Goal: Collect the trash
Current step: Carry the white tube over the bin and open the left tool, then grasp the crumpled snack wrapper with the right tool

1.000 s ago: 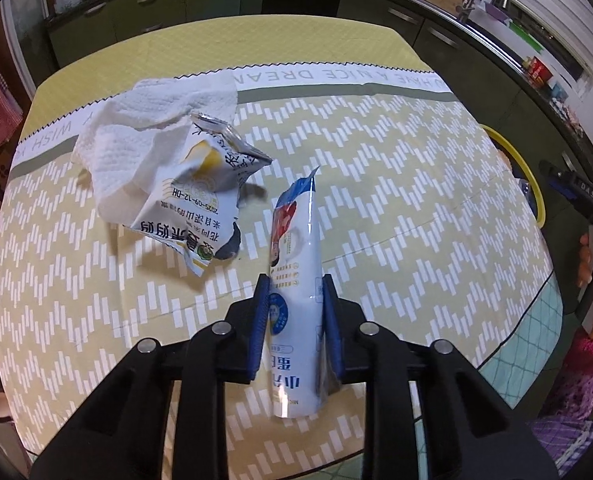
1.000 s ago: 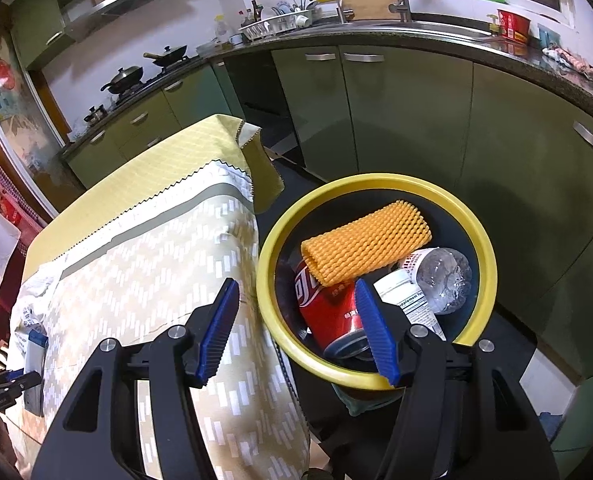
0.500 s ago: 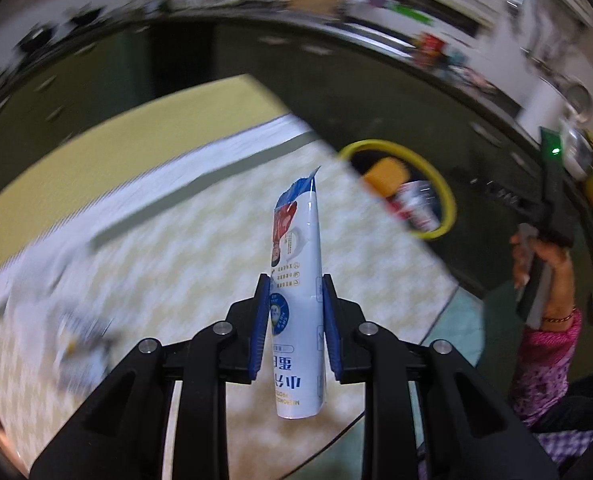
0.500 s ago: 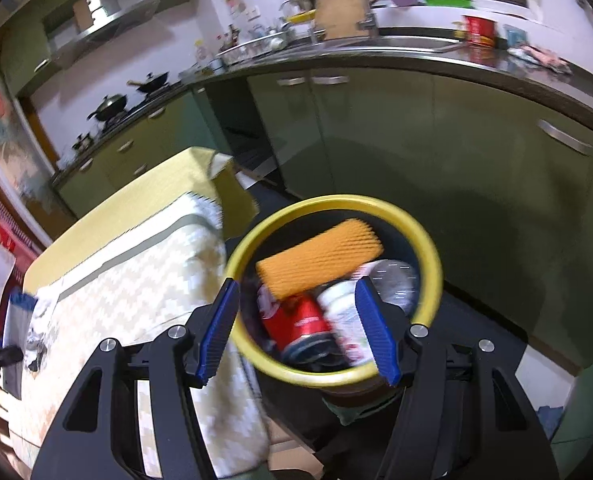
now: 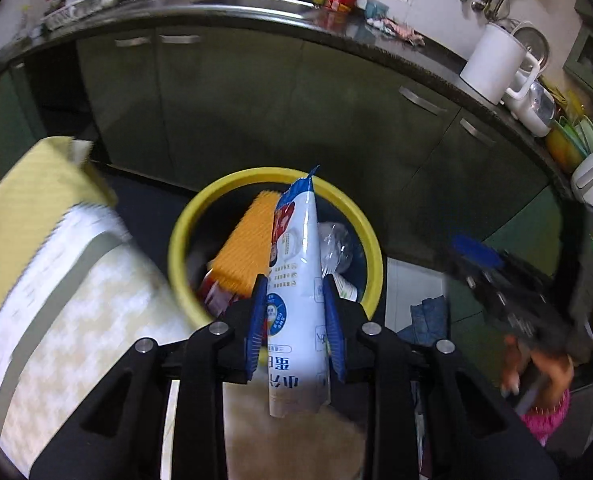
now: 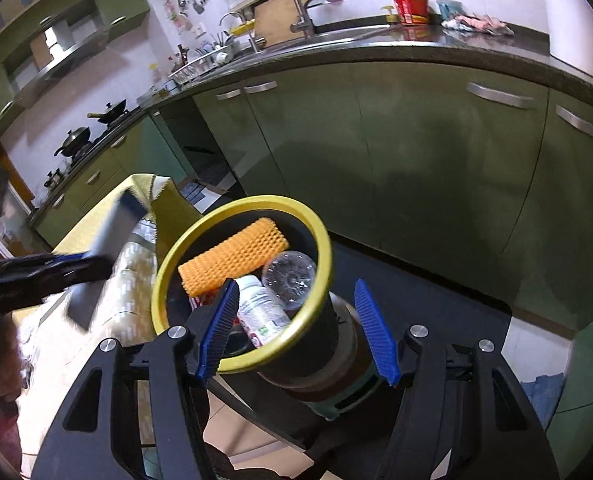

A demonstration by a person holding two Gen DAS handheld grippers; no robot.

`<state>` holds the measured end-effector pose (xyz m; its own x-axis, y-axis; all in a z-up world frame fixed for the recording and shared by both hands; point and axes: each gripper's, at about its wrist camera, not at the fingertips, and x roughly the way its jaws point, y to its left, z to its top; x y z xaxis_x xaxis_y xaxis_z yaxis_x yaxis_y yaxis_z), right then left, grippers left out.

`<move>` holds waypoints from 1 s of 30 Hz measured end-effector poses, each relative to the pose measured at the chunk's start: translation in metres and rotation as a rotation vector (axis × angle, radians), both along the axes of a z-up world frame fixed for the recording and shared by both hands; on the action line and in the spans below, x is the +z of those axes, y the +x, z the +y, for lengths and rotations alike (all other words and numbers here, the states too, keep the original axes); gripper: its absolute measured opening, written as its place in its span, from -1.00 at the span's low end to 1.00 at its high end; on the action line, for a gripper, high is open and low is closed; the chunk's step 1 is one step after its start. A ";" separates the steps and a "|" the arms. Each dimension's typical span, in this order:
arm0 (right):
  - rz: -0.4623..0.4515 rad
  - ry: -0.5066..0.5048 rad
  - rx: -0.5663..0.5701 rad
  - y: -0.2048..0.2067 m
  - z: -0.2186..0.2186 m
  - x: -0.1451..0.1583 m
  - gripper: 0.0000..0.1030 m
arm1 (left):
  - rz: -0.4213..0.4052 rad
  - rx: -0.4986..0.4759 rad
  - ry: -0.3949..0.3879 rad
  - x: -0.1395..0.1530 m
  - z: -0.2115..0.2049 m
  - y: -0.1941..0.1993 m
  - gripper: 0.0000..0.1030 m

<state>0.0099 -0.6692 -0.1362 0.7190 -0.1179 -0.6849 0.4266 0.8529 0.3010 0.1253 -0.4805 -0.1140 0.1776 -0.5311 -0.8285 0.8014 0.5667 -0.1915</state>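
Left-wrist view: glossy, seemingly flattened pouch over round yellow-rimmed bin.

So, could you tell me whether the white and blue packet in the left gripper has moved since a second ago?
Yes. The packet has left the table and now hangs by the yellow-rimmed bin, as the left gripper's jaws are opening around it.

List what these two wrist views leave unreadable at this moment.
- Left wrist view: the white packet in the left gripper hides part of the yellow-rimmed bin; the gripper's jaws are opening.
- Left wrist view: the right gripper is motion-blurred.
- Right wrist view: the packet is a smear, print illegible.
- Right wrist view: the red item under the orange mesh is mostly covered.
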 end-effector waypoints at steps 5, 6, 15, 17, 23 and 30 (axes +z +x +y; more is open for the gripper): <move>0.002 0.003 -0.016 -0.006 -0.006 -0.001 0.23 | 0.002 0.026 0.004 -0.022 -0.024 0.016 0.13; 0.002 0.000 -0.016 -0.007 -0.004 0.000 0.23 | 0.003 0.038 0.005 -0.024 -0.022 0.019 0.13; 0.006 -0.022 0.027 0.002 0.019 0.006 0.23 | -0.067 0.150 -0.143 0.030 0.086 -0.016 0.42; 0.008 -0.026 0.053 0.009 0.029 0.008 0.24 | -0.083 0.189 -0.176 0.042 0.124 -0.028 0.46; 0.011 -0.047 0.216 0.041 0.087 0.014 0.24 | -0.194 0.344 -0.196 0.061 0.237 -0.072 0.61; 0.008 -0.050 0.531 0.089 0.201 0.022 0.24 | -0.248 0.588 -0.167 0.056 0.355 -0.106 0.63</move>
